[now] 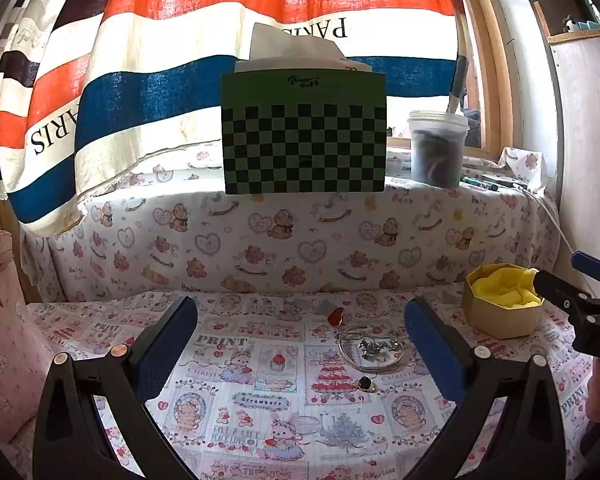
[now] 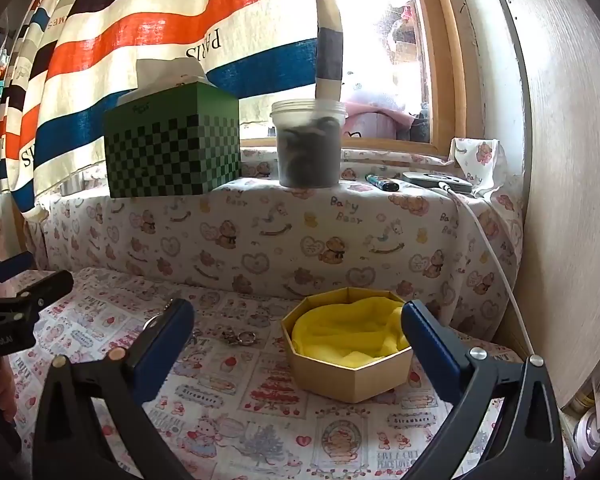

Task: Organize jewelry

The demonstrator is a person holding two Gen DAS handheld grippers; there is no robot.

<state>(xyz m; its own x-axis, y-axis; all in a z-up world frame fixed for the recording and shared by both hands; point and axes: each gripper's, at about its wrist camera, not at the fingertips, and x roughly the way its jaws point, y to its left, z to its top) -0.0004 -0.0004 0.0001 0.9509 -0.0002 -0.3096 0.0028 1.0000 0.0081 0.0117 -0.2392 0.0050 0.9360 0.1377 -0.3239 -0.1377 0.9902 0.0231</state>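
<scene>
A tan octagonal box [image 2: 352, 376] lined with yellow cloth [image 2: 348, 336] sits on the patterned tablecloth; it also shows at the right in the left wrist view [image 1: 500, 316]. Loose jewelry lies on the cloth: a red heart pendant [image 1: 336, 316], a silver bangle with charms [image 1: 374, 347], and a dark-stone ring [image 1: 365, 382]. A small ring piece [image 2: 242, 337] lies left of the box. My left gripper [image 1: 300, 320] is open and empty, with the jewelry between its fingers. My right gripper [image 2: 298, 324] is open and empty, framing the box.
A green checkered tissue box [image 1: 304, 136] and a plastic tub [image 1: 438, 148] stand on the raised ledge behind. A lighter [image 2: 382, 183], a device and white cable [image 2: 496, 256] lie at the ledge's right. A striped curtain hangs behind; a wooden panel [image 2: 572, 160] stands at right.
</scene>
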